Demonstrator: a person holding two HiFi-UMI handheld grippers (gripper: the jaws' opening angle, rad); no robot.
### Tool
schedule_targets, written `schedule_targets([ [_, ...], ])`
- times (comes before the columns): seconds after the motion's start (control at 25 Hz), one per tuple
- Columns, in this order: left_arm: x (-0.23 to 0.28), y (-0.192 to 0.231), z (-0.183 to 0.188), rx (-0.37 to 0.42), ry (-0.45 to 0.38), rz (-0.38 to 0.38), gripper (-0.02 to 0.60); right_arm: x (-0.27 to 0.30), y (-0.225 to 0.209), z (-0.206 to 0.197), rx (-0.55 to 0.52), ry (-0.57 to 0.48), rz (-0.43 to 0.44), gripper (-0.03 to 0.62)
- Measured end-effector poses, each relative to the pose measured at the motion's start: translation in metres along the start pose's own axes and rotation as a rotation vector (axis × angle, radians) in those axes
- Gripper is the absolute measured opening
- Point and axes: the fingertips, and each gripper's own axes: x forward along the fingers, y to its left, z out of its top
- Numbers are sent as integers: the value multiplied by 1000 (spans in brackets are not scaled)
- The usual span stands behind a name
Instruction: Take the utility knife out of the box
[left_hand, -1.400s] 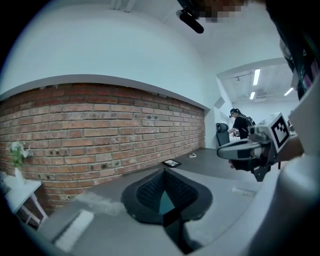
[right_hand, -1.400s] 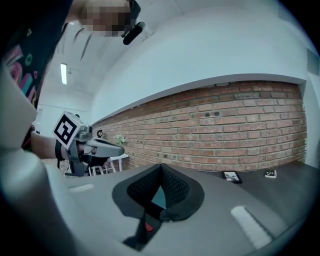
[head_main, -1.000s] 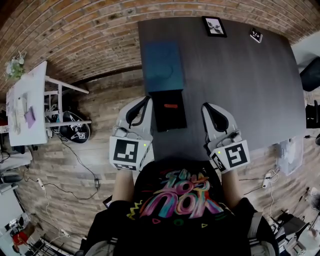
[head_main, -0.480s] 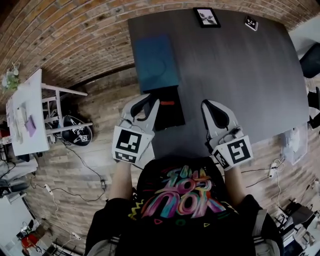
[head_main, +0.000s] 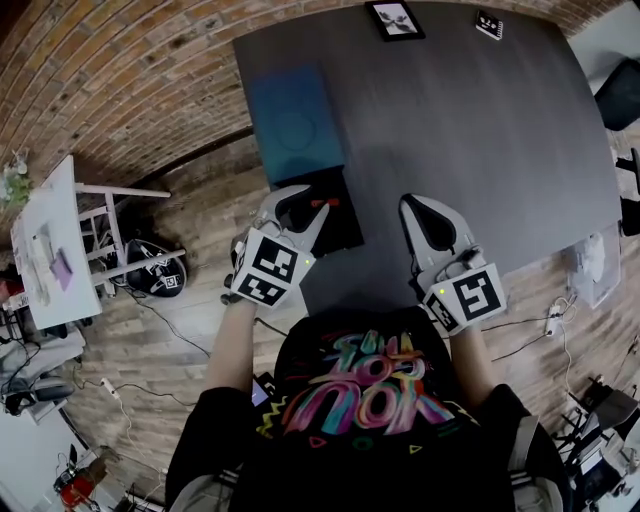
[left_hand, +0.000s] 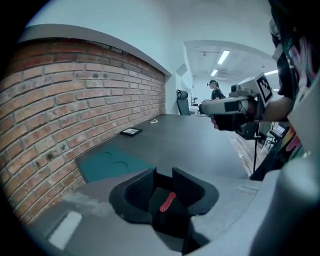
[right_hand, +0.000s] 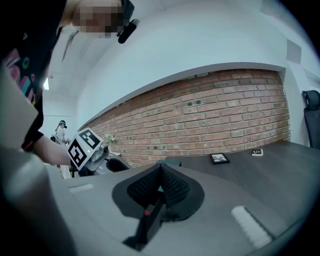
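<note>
A black open box (head_main: 340, 222) lies at the near left of the dark table (head_main: 470, 130), and a red utility knife (head_main: 318, 202) rests inside it. My left gripper (head_main: 312, 212) tilts down over the box's near left side. Its jaws are opening, and in the left gripper view the knife (left_hand: 167, 202) shows in the gap between them (left_hand: 164, 176), untouched by the pads. My right gripper (head_main: 410, 208) hovers to the right of the box above bare table. In the right gripper view its jaws (right_hand: 160, 169) meet at the tips with nothing between them.
A teal lid (head_main: 295, 125) lies flat just beyond the box. A small picture frame (head_main: 394, 19) and a marker tag (head_main: 488, 25) sit at the table's far edge. A brick wall (left_hand: 75, 105) runs along the table's left side. A white side table (head_main: 45, 240) stands on the floor at left.
My left gripper has swung forward and down over the box, and its jaws have parted. The right gripper has barely shifted.
</note>
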Motion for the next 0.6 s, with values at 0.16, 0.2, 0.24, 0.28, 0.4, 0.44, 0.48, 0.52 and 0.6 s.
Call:
schedule_targets([
  [0.16, 19, -8, -24, 42, 95, -58, 120, -2, -3, -7, 10, 11, -17, 0],
  [0.2, 23, -10, -30, 57, 120, -70, 120, -3, -4, -9, 12, 14, -20, 0],
  [0.24, 27, -12, -35, 74, 144, -82, 121, -3, -4, -11, 15, 16, -21, 0],
  [0.28, 31, -13, -40, 90, 166, -94, 127, -4, -5, -13, 19, 20, -23, 0],
  [0.4, 42, -18, -53, 148, 231, -140, 146, -4, -4, -18, 31, 32, -26, 0],
  [0.44, 45, -20, -56, 170, 249, -155, 147, -4, -4, -19, 33, 35, -27, 0],
  [0.48, 48, -20, -60, 188, 268, -169, 147, -3, -4, -20, 35, 37, -29, 0],
  [0.52, 51, -21, -64, 203, 287, -183, 149, -2, -3, -21, 37, 38, -30, 0],
  [0.6, 56, -22, -72, 229, 332, -205, 147, -2, -3, -23, 42, 39, -33, 0],
])
